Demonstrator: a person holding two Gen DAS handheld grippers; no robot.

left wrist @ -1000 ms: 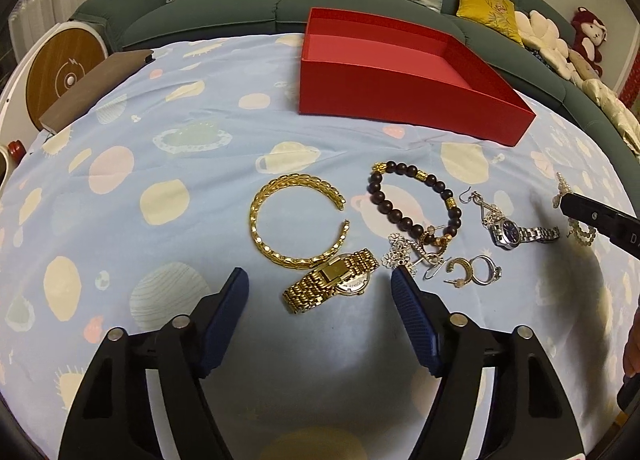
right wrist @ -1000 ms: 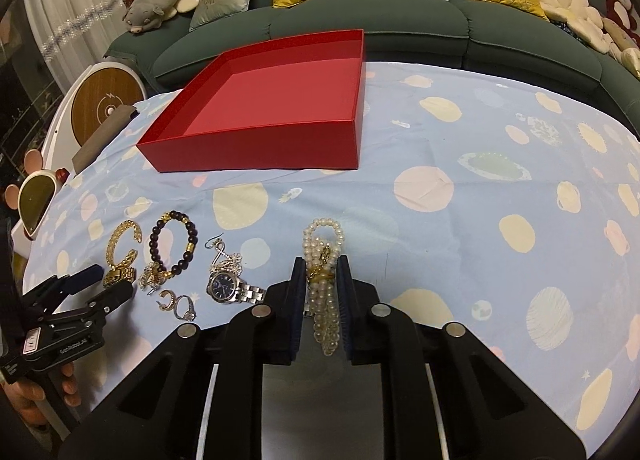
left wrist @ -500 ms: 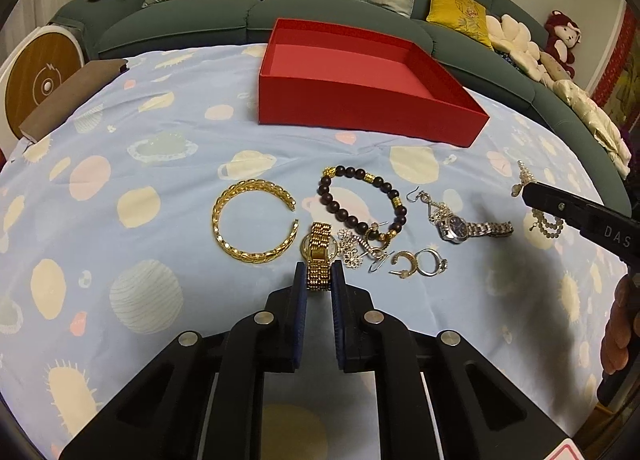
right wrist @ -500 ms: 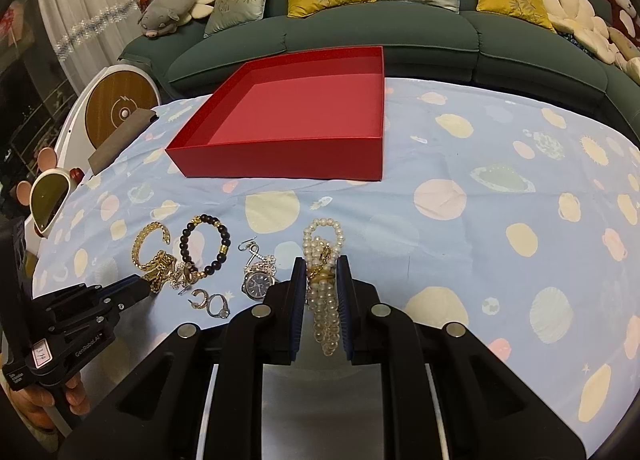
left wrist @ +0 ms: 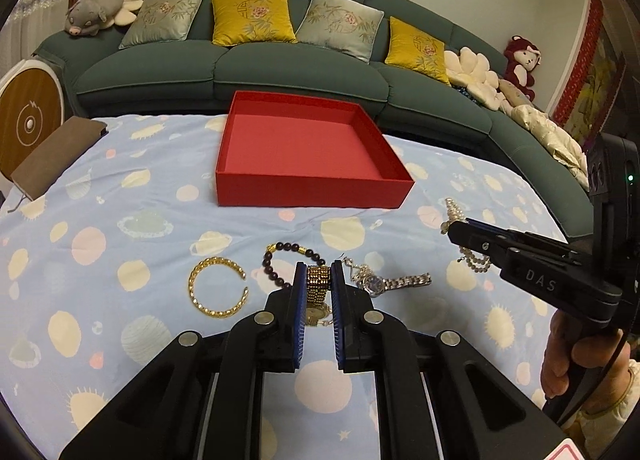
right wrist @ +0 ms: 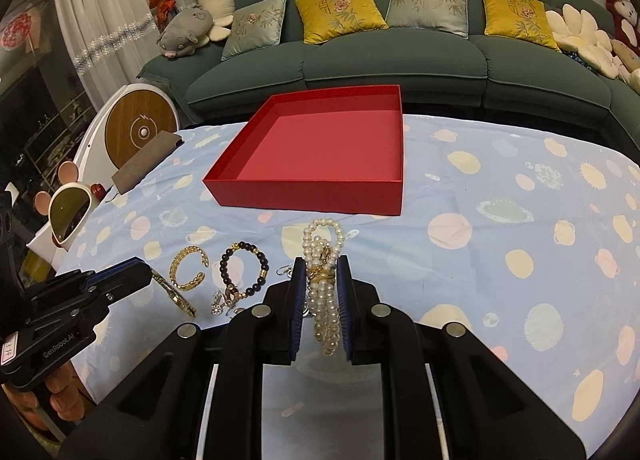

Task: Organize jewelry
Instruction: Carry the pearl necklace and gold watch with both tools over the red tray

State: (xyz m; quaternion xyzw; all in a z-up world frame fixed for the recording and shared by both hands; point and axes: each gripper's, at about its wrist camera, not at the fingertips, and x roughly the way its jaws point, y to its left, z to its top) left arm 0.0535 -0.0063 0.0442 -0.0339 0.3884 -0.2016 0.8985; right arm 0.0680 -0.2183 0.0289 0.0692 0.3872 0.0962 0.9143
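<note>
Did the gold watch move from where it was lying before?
Yes. The gold watch lay flat beside the gold bangle; the left hand-held gripper, whose jaws have just been closing, clamps its band and lifts it off the cloth.

Embossed "DAS" on black plastic right gripper (left wrist: 454, 229) body at right of frame, white "GenRobot.AI" on black left gripper (right wrist: 146, 272) body at lower left

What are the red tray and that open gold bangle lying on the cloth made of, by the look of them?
The red tray looks like cardboard, perhaps paper- or fabric-covered: thin straight walls, crisp corners, flat matte colour with no shine. The open gold bangle looks like polished gold-toned metal: it glints and holds a stiff C-shape with a braided or link-like pattern. Whether it is real gold or plating cannot be told.
</note>
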